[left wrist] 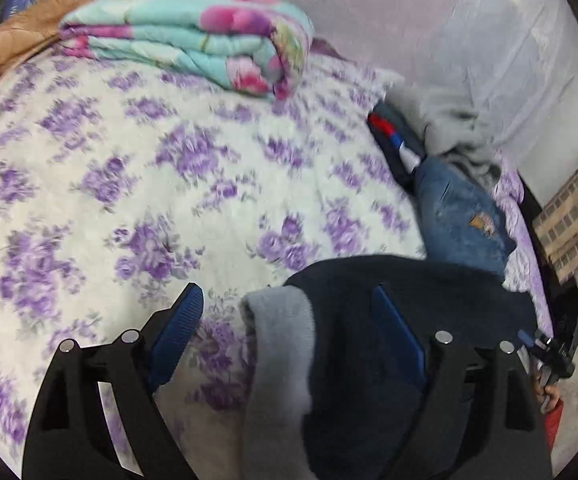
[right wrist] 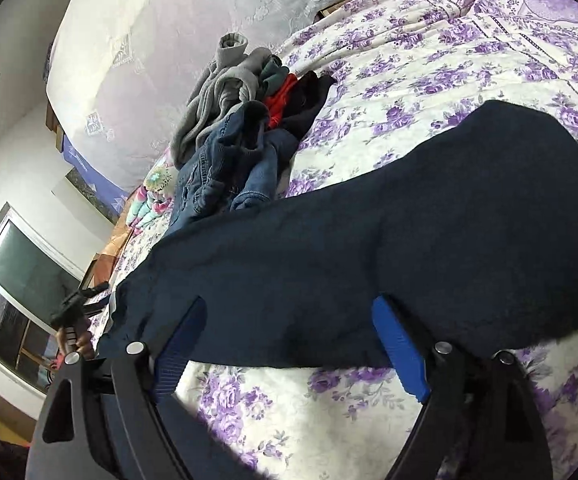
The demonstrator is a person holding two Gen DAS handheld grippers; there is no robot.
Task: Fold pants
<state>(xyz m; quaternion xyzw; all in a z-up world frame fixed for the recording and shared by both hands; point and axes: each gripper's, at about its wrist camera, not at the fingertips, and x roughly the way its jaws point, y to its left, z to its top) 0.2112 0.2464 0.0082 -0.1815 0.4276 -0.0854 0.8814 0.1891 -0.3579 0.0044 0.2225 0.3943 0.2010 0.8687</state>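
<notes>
**K:** Fingers on the left gripper [left wrist: 289, 320] are spread wide, nothing pinched. One blue pad sits over the bedsheet [left wrist: 129, 160], the other rests on the navy pants [left wrist: 409, 288] right beside the turned-out grey lining [left wrist: 281, 344].

**M:** And the right gripper [right wrist: 289, 328]?

**K:** Also spread, no grip. Its fingers [right wrist: 399, 354] straddle the near edge of the pants, which lie stretched across the bed.

**M:** Risks?

**K:** Three, I'd say. Left side: closing there could catch only the lining or the top layer, so the fabric peels apart on the lift and the fold comes out crooked. Right side: the pad looks low against the bed, so it may pinch the bedsheet along with the cloth and drag it.

**M:** Third?

**K:** Clothes pile [right wrist: 241, 136] of jeans and grey knit sits near the far edge of the pants. A wide sweep could snag it. The folded floral quilt [left wrist: 193, 36] is well apart, no concern.

**M:** Left view is blurred, so contact there is a guess.
</notes>
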